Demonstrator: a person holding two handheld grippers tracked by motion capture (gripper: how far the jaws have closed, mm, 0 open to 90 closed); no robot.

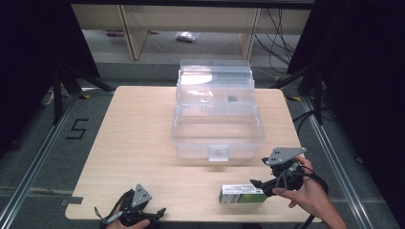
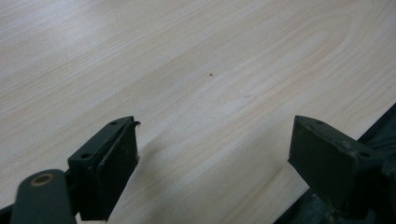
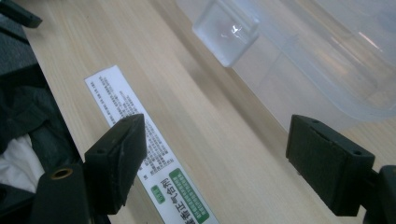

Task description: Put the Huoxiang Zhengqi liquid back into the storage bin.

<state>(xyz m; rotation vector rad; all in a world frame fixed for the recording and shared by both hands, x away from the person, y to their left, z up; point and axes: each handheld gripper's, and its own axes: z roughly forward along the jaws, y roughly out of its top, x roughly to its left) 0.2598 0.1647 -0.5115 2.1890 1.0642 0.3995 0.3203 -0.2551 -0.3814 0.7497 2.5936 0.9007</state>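
Observation:
A small green-and-white carton (image 1: pixel 241 194) lies flat near the table's front edge at the right. My right gripper (image 1: pixel 260 172), held in a hand, is open just to the right of it and points left. In the right gripper view the carton's printed white label (image 3: pixel 122 105) runs under the left jaw, and the open right gripper (image 3: pixel 215 140) has bare wood in its gap. My left gripper (image 1: pixel 155 214) rests at the front left corner. In its own view the left gripper (image 2: pixel 215 135) is open over bare wood.
A clear plastic tiered storage box (image 1: pixel 217 136) stands open at the table's middle and back, with its front latch (image 1: pixel 218 152) facing me. In the right gripper view the box wall (image 3: pixel 308 60) and latch (image 3: pixel 226 30) are close ahead. The table edge (image 2: pixel 373 123) lies beside the left gripper.

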